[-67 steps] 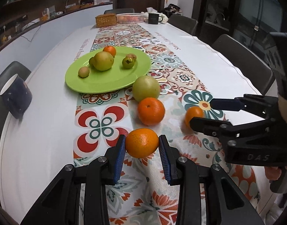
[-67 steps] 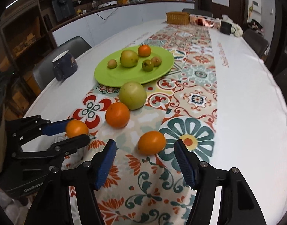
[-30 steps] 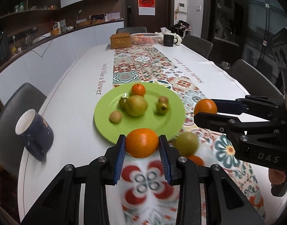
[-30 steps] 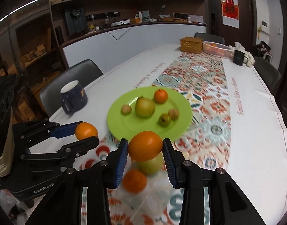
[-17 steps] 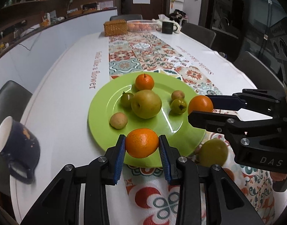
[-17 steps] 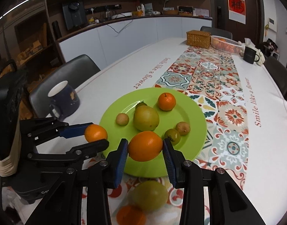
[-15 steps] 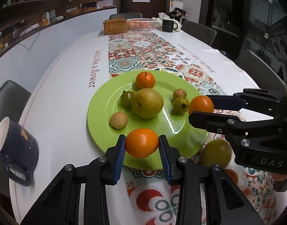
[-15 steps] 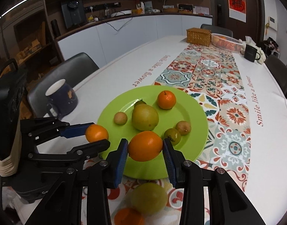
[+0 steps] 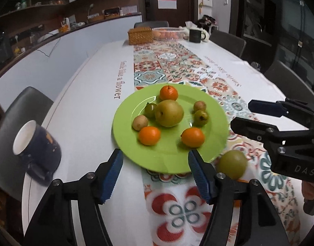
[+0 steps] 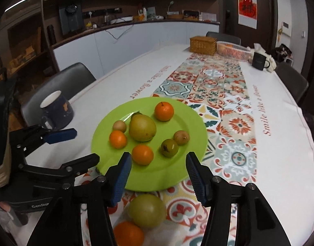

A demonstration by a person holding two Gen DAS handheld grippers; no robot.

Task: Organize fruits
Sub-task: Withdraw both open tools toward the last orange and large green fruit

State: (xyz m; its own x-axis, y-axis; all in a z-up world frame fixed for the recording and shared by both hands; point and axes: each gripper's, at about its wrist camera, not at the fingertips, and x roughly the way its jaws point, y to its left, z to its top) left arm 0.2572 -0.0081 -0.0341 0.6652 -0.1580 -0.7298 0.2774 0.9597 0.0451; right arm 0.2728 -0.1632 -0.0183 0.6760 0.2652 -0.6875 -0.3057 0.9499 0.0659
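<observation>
A green plate [image 9: 216, 110] [image 10: 189, 123] holds a large pear [image 9: 169, 112] [image 10: 142, 129], three oranges and several small fruits. One orange [image 9: 149, 135] [image 10: 118, 139] lies just ahead of my left gripper [image 9: 155, 174], which is open and empty. Another orange [image 9: 193, 137] [image 10: 142, 154] lies just ahead of my right gripper [image 10: 157, 176], also open and empty. A large green fruit [image 9: 233, 164] [image 10: 147, 210] and an orange [image 10: 128, 233] lie on the patterned runner near the plate's front edge.
A dark blue mug [image 9: 37, 151] [image 10: 56, 110] lies to the left of the plate. A wicker box [image 9: 140, 35], a pink basket [image 9: 167, 33] and a black mug [image 9: 195, 35] stand at the table's far end. Chairs surround the table.
Both grippers opened and let their oranges go onto the near part of the plate, then drew back a little. Before that they carried the oranges from the runner to the plate.
</observation>
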